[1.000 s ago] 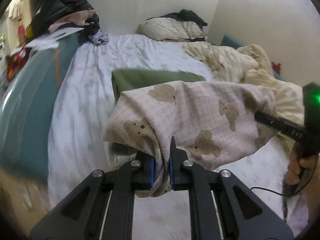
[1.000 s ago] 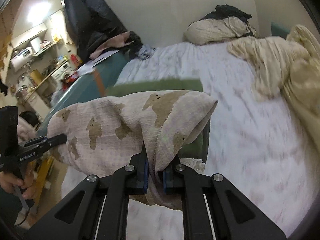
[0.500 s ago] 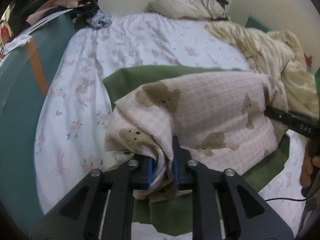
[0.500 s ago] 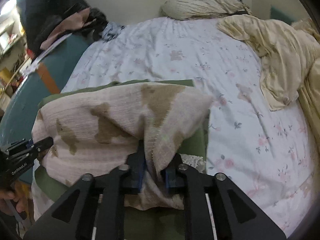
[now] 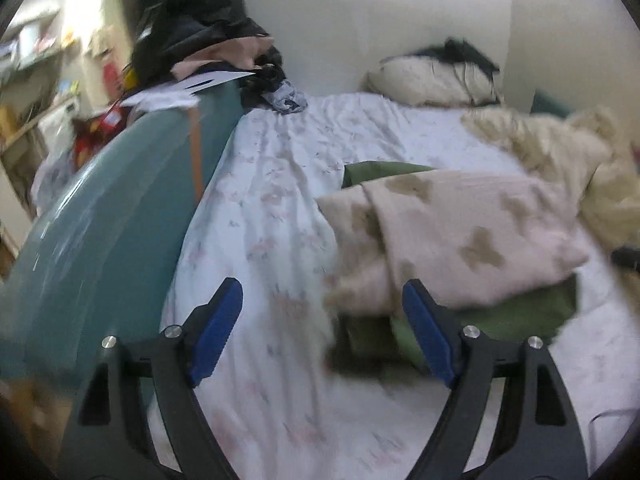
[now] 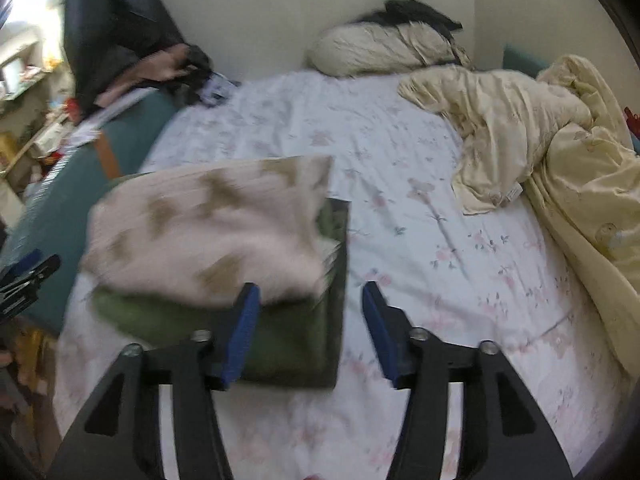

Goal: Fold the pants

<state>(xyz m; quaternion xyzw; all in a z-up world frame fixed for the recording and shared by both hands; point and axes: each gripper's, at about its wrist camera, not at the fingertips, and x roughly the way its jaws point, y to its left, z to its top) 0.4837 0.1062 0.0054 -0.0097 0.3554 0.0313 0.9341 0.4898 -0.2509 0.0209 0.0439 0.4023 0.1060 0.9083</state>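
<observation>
The pink pants with brown bear prints (image 5: 452, 240) lie folded on a green folded cloth (image 5: 520, 316) on the bed. They also show in the right wrist view (image 6: 208, 236), on the green cloth (image 6: 296, 340). My left gripper (image 5: 322, 326) is open and empty, just left of and in front of the pants. My right gripper (image 6: 310, 326) is open and empty, at the pants' near right corner. The images are blurred.
The bed has a white floral sheet (image 6: 420, 240). A rumpled yellow blanket (image 6: 540, 140) lies at the right, a pillow (image 6: 380, 52) at the head. A teal bed frame (image 5: 100, 220) with piled clothes (image 5: 200, 40) runs along the left.
Both grippers have opened and let go of the pants, which now rest on the green cloth. Both grippers have pulled back from them.
</observation>
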